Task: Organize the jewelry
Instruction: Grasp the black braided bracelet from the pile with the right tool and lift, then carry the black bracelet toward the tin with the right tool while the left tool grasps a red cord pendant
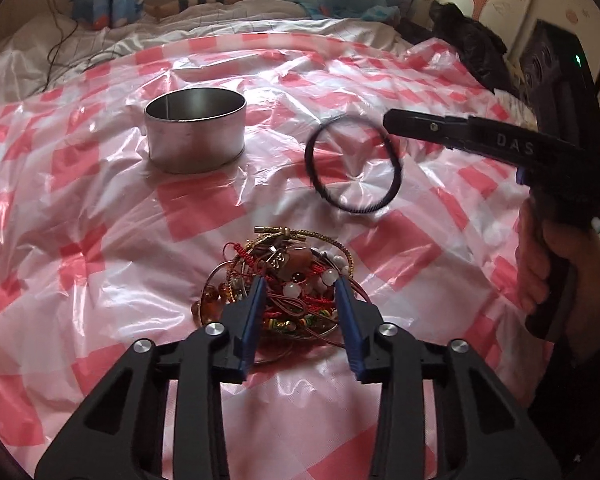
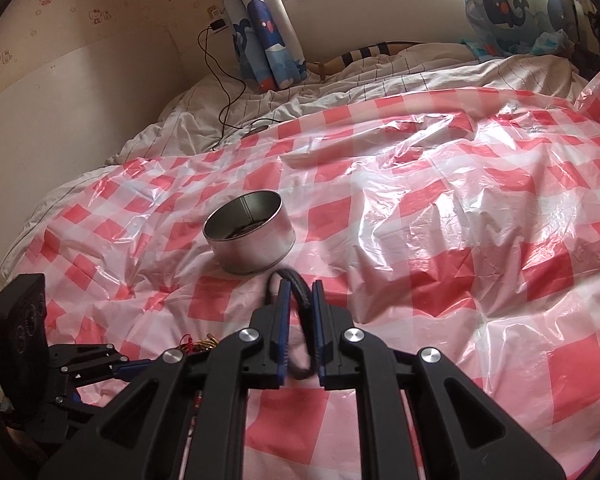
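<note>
A pile of tangled jewelry (image 1: 288, 280), beads, red cords and gold bangles, lies on the red-and-white checked plastic sheet (image 1: 100, 208). My left gripper (image 1: 300, 286) is open, its blue fingers either side of the pile's near part. A round metal tin (image 1: 196, 130) stands beyond the pile, also in the right wrist view (image 2: 250, 236), with something dark inside. My right gripper (image 2: 299, 286) is shut on a black bangle (image 2: 302, 300), held in the air to the right of the tin. The bangle hangs from it in the left wrist view (image 1: 354, 166).
The sheet covers a bed with white striped bedding (image 2: 340, 76). Whale-print curtains (image 2: 260, 32) and a charger cable (image 2: 224, 92) are at the far wall. A dark bundle (image 1: 472, 44) lies at the right edge. The left gripper shows at the lower left (image 2: 80, 364).
</note>
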Tool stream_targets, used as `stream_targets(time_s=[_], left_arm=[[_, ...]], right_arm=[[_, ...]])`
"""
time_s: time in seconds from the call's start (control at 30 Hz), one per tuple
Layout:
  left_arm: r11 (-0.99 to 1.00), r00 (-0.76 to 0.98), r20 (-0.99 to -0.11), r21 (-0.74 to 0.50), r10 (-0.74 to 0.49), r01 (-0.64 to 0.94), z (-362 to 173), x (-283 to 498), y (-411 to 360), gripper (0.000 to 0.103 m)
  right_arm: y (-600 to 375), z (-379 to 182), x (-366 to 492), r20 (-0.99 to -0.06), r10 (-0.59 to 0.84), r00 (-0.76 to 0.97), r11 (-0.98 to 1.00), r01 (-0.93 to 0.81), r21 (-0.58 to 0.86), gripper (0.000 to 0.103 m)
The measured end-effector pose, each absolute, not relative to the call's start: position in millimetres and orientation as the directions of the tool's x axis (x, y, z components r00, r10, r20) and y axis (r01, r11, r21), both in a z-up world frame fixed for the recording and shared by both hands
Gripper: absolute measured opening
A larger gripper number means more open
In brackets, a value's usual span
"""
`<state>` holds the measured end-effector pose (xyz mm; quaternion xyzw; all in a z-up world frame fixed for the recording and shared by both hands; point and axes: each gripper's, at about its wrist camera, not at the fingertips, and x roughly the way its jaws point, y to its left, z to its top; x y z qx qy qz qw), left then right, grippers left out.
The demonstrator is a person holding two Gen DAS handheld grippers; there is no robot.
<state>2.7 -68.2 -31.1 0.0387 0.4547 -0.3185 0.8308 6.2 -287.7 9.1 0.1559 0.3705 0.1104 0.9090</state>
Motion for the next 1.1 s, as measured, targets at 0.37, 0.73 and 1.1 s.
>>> stream_targets(time_s=[0.37,0.73,1.1], left_arm=[[0.822,0.439,-0.769,-0.192,-0.466,0.536,-25.1,9.7,-58.1,0.002],[0.846,0.444,-0.798,-0.147,-0.408,0.512,-33.7,12.3,-61.9,0.034],[0.825,0.514,-0.704,-0.183,-0.49,0.535,-6.0,9.5,-46.5,0.004]], right_arm=[[-291.5,-1.4,11.7,-0.695,0.293,0.657,0.932,-0.036,0.36,0.019],[-279.7,-36.9,22.0,-0.81,0.214,0.546,0.967,-0.001,0.255,0.037],[-279.6,-24.3,17.8,-0.774,0.215,0.596,0.968,-0.024,0.25,0.002]])
